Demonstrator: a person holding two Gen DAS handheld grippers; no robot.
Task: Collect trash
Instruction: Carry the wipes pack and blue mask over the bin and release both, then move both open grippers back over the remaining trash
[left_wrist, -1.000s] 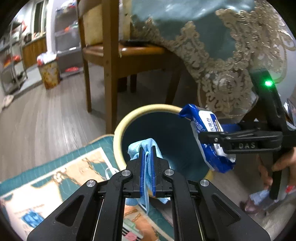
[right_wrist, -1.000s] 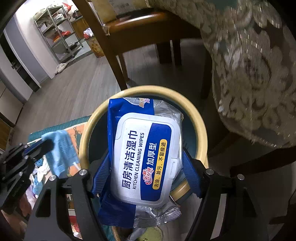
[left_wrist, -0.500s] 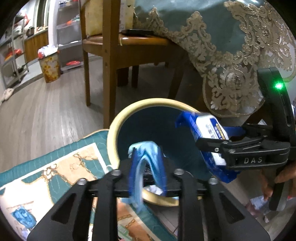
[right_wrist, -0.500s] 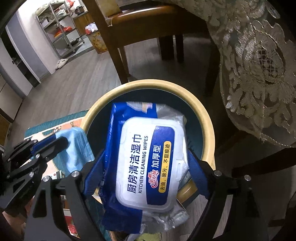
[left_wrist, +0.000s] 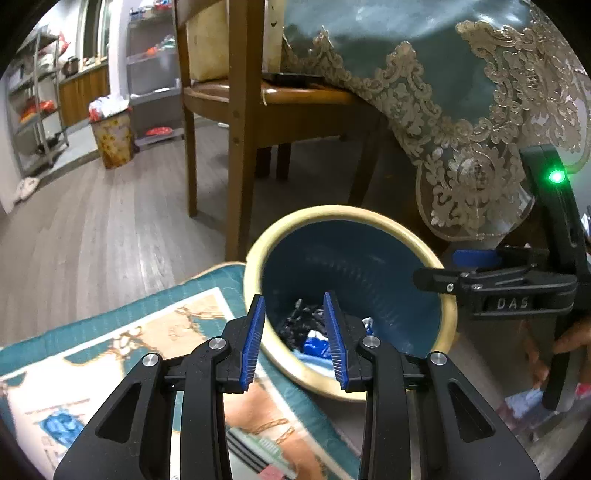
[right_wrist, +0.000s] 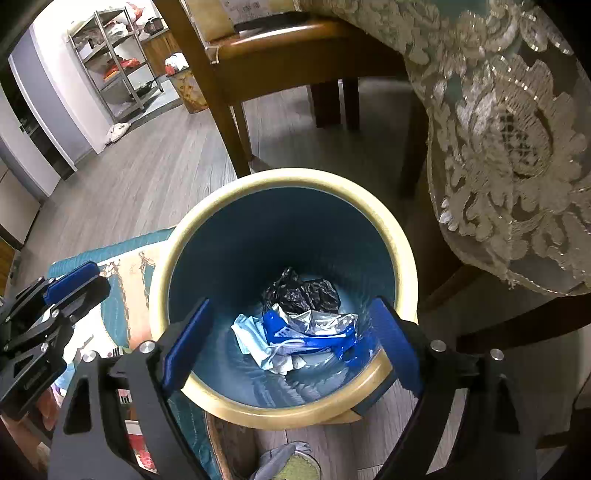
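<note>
Now both sets of fingers have just been opening, nothing between them. Left gripper (left_wrist: 295, 336) has its jaws partly apart over the near rim of the bin (right_wrist: 400, 236). Right gripper (right_wrist: 291, 347) has its jaws wide apart, straddling the bin mouth. Trash sits at the bin bottom: wipes pack (right_wrist: 314, 330), blue mask (right_wrist: 255, 338) beside it, black bag (right_wrist: 301, 291) behind. Mat (left_wrist: 122, 328) lies left of the bin; chair (left_wrist: 240, 122) and tablecloth (left_wrist: 461, 92) stand behind it.
</note>
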